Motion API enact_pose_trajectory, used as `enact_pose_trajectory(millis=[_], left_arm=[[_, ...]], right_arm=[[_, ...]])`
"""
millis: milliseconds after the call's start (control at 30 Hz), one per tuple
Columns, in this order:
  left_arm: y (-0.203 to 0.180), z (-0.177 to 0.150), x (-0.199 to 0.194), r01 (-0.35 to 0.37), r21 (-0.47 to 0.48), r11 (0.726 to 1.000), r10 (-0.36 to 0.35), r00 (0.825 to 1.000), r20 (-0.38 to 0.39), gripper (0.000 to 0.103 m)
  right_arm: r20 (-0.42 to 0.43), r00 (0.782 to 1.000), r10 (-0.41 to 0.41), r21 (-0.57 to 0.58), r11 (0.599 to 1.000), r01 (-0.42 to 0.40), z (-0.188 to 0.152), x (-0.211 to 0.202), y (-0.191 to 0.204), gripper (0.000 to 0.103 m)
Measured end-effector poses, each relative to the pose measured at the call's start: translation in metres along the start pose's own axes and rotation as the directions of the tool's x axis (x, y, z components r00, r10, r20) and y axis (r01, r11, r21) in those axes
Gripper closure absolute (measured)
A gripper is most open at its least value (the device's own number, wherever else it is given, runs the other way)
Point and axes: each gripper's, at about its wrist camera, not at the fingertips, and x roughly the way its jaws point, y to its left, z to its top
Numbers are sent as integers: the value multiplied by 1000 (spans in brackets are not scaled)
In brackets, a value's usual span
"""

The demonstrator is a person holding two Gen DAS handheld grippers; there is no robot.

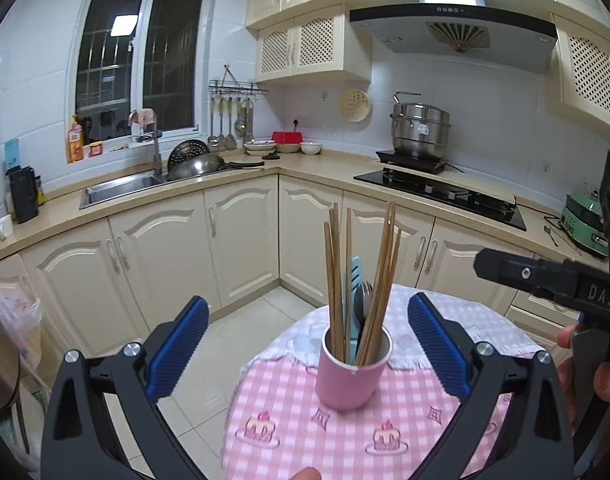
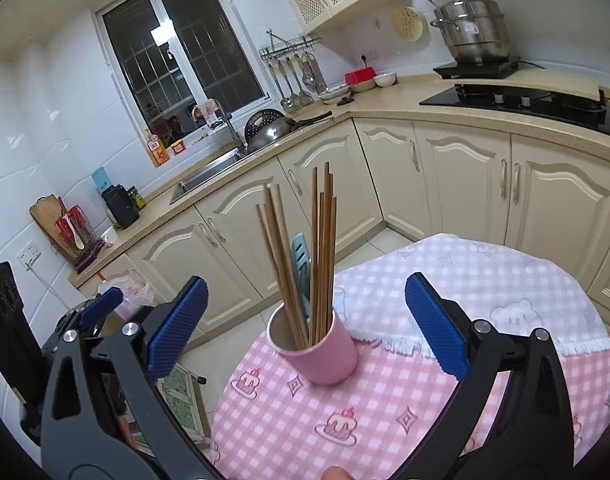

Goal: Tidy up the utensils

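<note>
A pink cup (image 1: pixel 351 376) stands upright on the round table with the pink checked cloth (image 1: pixel 305 432). It holds several wooden chopsticks (image 1: pixel 379 280), a light blue utensil (image 1: pixel 355 276) and a metal spoon (image 1: pixel 363 296). My left gripper (image 1: pixel 307 334) is open and empty, its blue pads on either side of the cup, short of it. In the right wrist view the same cup (image 2: pixel 321 354) with chopsticks (image 2: pixel 321 248) and the blue utensil (image 2: pixel 301 264) sits between the open, empty fingers of my right gripper (image 2: pixel 305 316). The right gripper's black body (image 1: pixel 545 280) shows at the right of the left wrist view.
A white checked towel (image 2: pixel 485 292) covers the table's far half. Kitchen counter with sink (image 1: pixel 117 190), wok, bowls, hob (image 1: pixel 441 192) and steel pot (image 1: pixel 419 130) runs behind. A loose spoon (image 1: pixel 550 234) lies on the counter at right. Tiled floor lies between table and cabinets.
</note>
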Motion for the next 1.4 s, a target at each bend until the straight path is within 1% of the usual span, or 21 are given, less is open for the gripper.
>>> enact_pose_trajectory(millis=[200,367,533,700,767,833,1033,1233,1400], left_arm=[[-7,-11,-49,-29,3,1000,29,999,37,5],[-16,-28,-86,-61,12,998,60,996,71,5],[-20,-47,-121,-91,14,996,89,991,98,5],[-25,-63,-152,-99,21,995,96,988,123,5],[-27,-68,-163,-89,28,996,85,989,123,5],[-28,-71,-171,-87,30,996,83,988,131,5],[-23,-78,-198,-82,0,997,80,982,172,5],[-18,-81,-208,-78,-21,997,80,980,180,5],[-18,-80,-209,-82,-24,996,85,980,182,5]], right_arm=[[50,997,-63,-45,997,66,-29,-46,11,6],[92,987,-131,-96,986,140,-57,-73,23,6],[149,970,-194,-124,969,213,-84,-99,32,6],[195,951,-240,-125,955,267,-106,-127,42,6],[219,943,-251,-142,948,285,-110,-136,49,6],[258,930,-263,-149,940,307,-113,-146,57,6],[305,918,-254,-158,937,312,-121,-164,71,6],[307,920,-246,-150,942,302,-126,-169,77,6],[311,919,-244,-157,940,303,-126,-171,80,6]])
